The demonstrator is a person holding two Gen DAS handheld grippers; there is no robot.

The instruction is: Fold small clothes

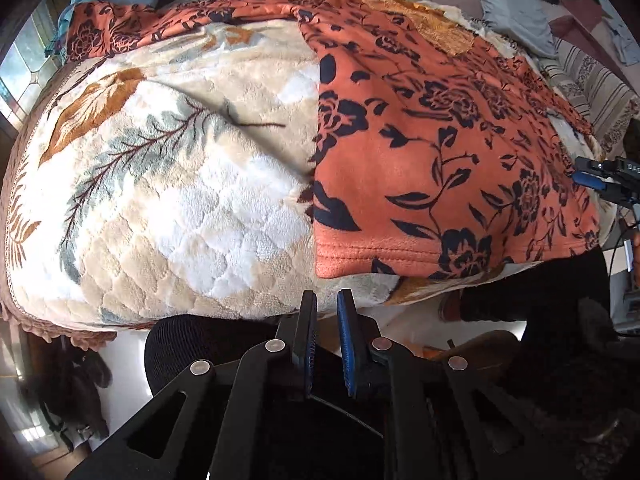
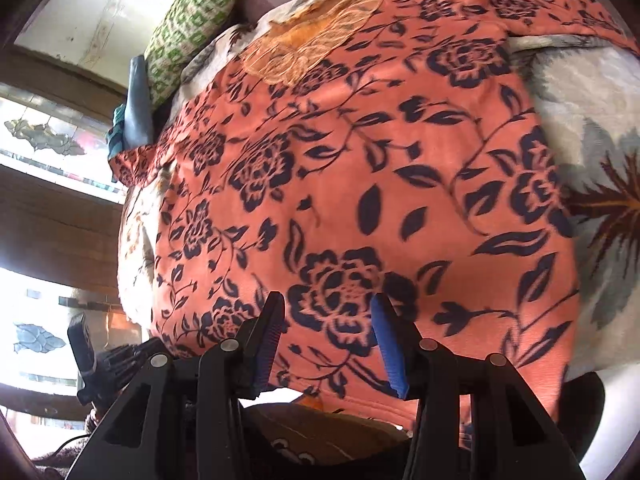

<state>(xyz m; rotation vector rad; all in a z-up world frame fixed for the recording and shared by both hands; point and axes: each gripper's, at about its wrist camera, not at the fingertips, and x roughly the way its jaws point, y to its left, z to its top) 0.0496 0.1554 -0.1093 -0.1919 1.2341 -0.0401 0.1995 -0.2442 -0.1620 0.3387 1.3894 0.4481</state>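
- an orange top [image 1: 440, 152] with dark flowers lies spread flat on a fluffy blanket [image 1: 192, 184].
- the blanket is cream with brown and grey leaves, and it covers a bed.
- in the left wrist view the top sits on the right part of the blanket, and its stitched hem is at the near edge of the bed.
- one sleeve [image 1: 168, 28] of the top stretches out to the far left, across the back of the blanket.
- the left hand-held gripper [image 1: 326, 300] is in the air just past the near edge of the bed, close to the hem corner but not touching it.
- its jaws are almost together with only a thin gap, and nothing is between them.
- the right hand-held gripper [image 2: 330, 308] is over the near part of the top, by the hem.
- its jaws stand partly apart, and i see nothing pinched between them.
- i cannot tell if its tips touch the cloth.
- the right one also shows at the right edge of the left wrist view [image 1: 600, 176].
- a green and white pillow [image 2: 188, 20] lies at the far end of the bed.
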